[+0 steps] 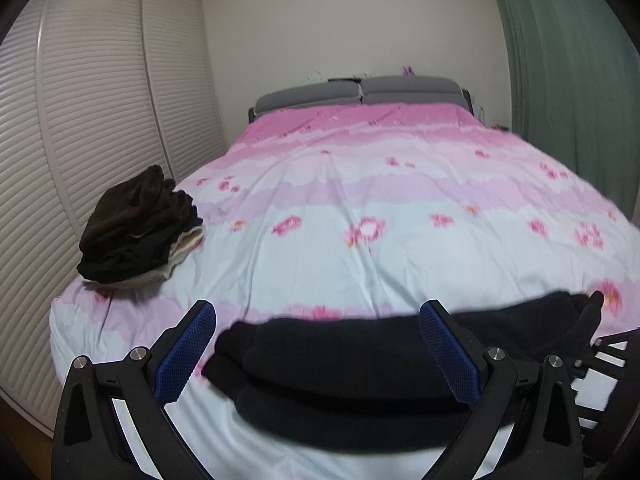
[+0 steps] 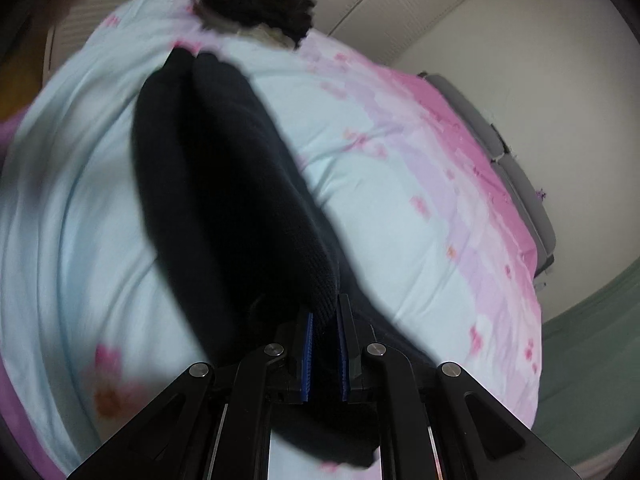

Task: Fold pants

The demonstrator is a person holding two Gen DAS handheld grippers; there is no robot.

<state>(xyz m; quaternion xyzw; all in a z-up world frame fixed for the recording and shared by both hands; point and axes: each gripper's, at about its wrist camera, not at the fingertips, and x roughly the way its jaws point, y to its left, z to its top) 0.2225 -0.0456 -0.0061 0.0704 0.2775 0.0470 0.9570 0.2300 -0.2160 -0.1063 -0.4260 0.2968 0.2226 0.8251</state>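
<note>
My right gripper (image 2: 325, 354) has its jaws closed on one end of the black pants (image 2: 224, 184), a soft, ribbed-knit strip whose long axis runs straight away from those jaws across the bed (image 2: 400, 208). My left gripper (image 1: 320, 354) has its jaws wide open and empty, hovering above the same pants (image 1: 340, 364), which lie crosswise in front of it on the smooth pink-and-pale-blue floral cover, so my right hand alone has hold. A heap of dark clothes (image 1: 138, 226) sits well apart, at the bed's left edge.
</note>
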